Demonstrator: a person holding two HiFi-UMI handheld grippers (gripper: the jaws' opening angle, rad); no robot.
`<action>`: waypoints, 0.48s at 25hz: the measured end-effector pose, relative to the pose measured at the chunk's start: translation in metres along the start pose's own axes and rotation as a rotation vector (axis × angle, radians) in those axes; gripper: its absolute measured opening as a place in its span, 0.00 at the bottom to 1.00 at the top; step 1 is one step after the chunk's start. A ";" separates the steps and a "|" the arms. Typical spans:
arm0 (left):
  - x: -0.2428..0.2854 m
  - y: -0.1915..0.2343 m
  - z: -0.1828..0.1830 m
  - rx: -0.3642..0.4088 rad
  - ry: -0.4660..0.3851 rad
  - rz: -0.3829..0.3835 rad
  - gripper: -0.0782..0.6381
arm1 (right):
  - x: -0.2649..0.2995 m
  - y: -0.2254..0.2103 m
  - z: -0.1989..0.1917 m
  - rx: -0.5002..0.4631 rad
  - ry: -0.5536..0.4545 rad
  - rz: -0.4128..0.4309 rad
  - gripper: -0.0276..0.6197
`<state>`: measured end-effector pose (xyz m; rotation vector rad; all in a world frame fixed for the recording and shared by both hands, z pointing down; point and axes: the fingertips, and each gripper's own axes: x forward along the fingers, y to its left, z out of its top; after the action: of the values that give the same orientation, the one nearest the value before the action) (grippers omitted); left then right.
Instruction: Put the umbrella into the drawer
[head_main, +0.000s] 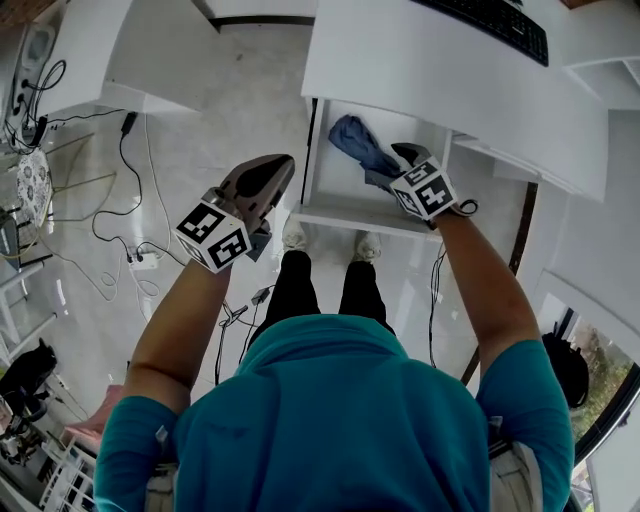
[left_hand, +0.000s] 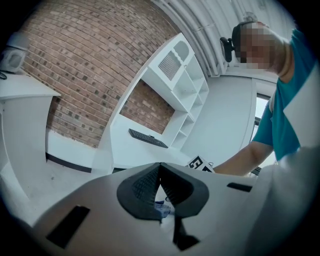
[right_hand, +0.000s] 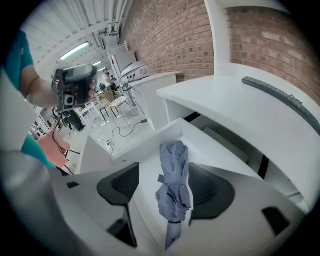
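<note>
As the right hand-held gripper gapes, the umbrella lies below (in the drawer).

Folded blue-grey umbrella, strap wrapped round its middle, lies flat inside the white drawer. It runs lengthwise near to far, roughly centred. Narrow handle end probably points near. Drawer is pulled fully open.

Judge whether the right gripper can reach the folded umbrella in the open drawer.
Probably yes: the right gripper hangs over the open drawer, fingers apart, with the folded umbrella lying uncovered below.
</note>
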<state>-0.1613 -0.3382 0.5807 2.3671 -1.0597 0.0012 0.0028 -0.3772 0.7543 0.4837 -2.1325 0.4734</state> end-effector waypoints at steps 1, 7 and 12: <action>-0.001 -0.004 0.007 0.006 -0.006 0.001 0.13 | -0.011 0.001 0.006 0.004 -0.020 -0.001 0.48; -0.009 -0.036 0.050 0.045 -0.039 -0.005 0.13 | -0.087 0.004 0.044 0.038 -0.146 -0.020 0.48; -0.019 -0.064 0.086 0.073 -0.081 -0.007 0.13 | -0.156 0.006 0.076 0.055 -0.274 -0.030 0.48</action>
<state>-0.1483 -0.3316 0.4730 2.4544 -1.1067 -0.0596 0.0330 -0.3837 0.5835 0.6417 -2.3750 0.4723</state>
